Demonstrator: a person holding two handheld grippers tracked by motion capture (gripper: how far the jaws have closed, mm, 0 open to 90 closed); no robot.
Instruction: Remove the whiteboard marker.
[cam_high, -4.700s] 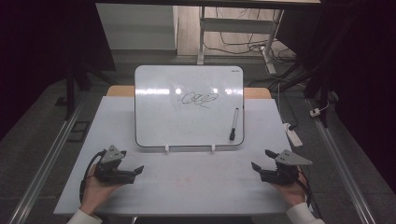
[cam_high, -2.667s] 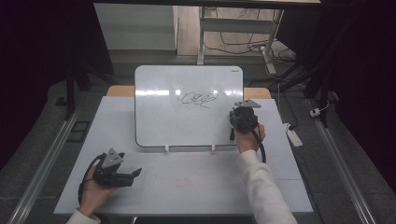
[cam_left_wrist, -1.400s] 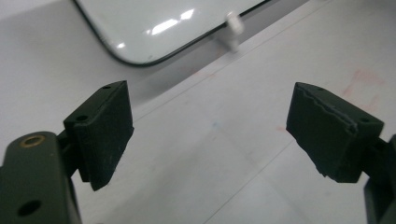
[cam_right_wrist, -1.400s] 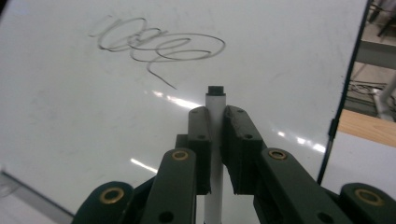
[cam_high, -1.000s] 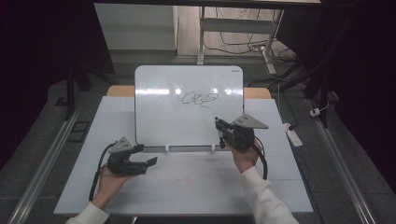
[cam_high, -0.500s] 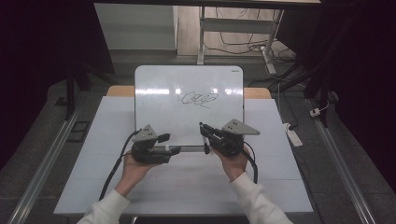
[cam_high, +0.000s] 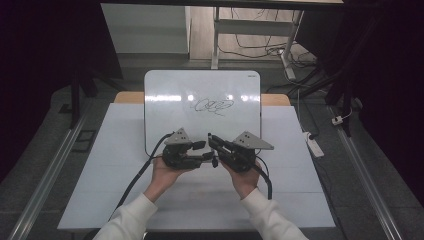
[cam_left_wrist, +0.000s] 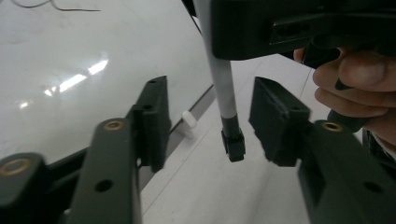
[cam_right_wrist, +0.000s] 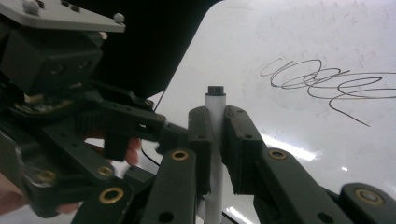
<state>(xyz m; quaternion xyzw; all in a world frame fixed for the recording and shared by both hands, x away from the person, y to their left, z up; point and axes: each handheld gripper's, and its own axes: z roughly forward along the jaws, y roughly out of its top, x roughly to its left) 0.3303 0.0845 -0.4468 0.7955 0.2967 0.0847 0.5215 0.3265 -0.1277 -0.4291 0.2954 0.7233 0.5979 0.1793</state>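
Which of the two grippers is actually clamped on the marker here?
The right gripper: its jaws are shut on the white marker. The left gripper is open, its jaws standing apart on either side of the marker's black end without touching it.

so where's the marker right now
The marker is clamped in the right tongs near the whiteboard's lower edge in the high view; its black end hangs between the open left tongs.
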